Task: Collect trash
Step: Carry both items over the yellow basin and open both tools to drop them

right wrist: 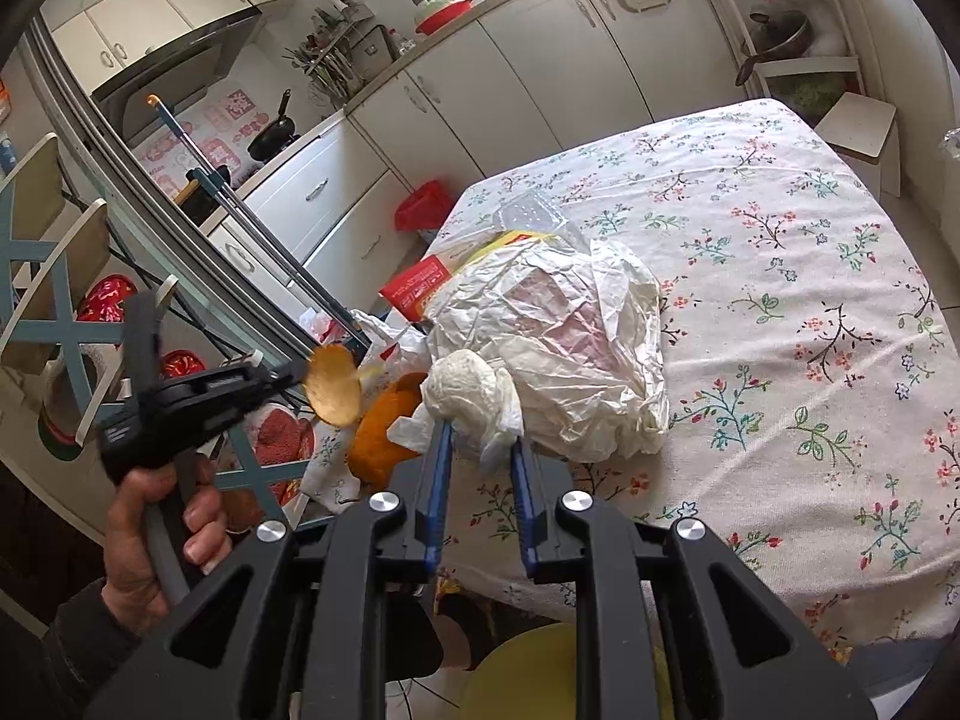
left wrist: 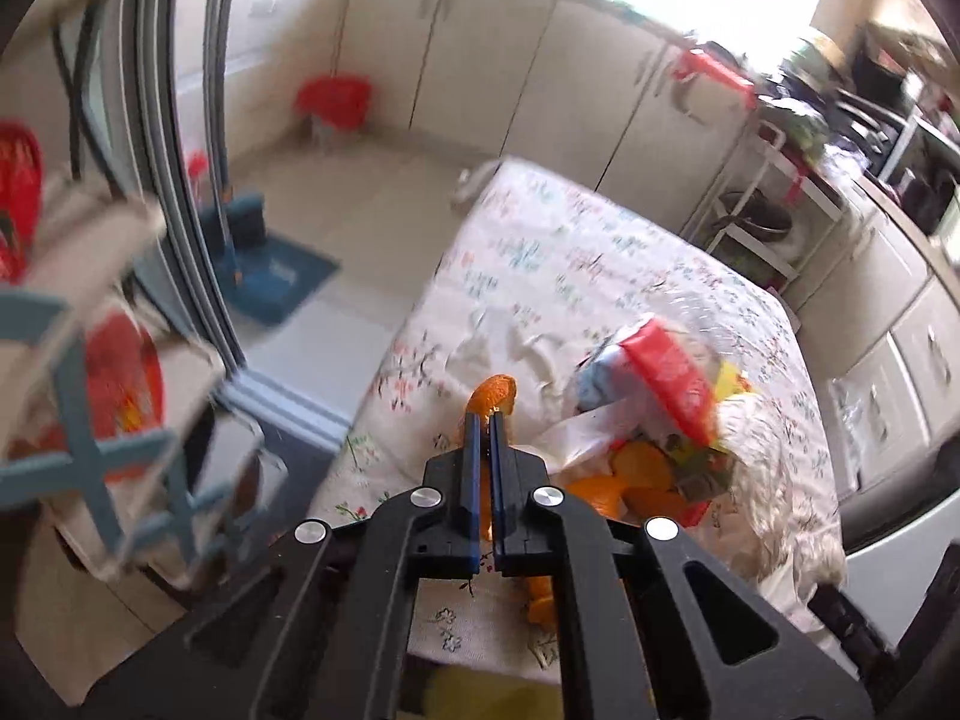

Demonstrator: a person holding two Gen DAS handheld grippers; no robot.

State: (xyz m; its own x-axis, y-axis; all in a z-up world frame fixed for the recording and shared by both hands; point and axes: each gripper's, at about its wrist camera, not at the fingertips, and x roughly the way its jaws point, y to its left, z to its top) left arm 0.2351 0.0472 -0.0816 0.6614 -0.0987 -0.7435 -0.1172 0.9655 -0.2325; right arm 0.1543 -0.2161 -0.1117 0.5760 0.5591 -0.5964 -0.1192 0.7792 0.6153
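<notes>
The left gripper (right wrist: 300, 367) is clenched on a piece of orange peel (right wrist: 332, 385), lifted off the counter (right wrist: 780, 312), probably for binning. The right gripper (right wrist: 480, 438) pinches the white bag (right wrist: 540, 348), likely steadying the trash pile.

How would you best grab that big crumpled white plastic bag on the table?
Pinch a raised fold at the near edge of the white plastic bag, coming from the near table side. It lies slack and bulging, too broad to span, so a thin upstanding crease probably suits narrow fingers best.
</notes>
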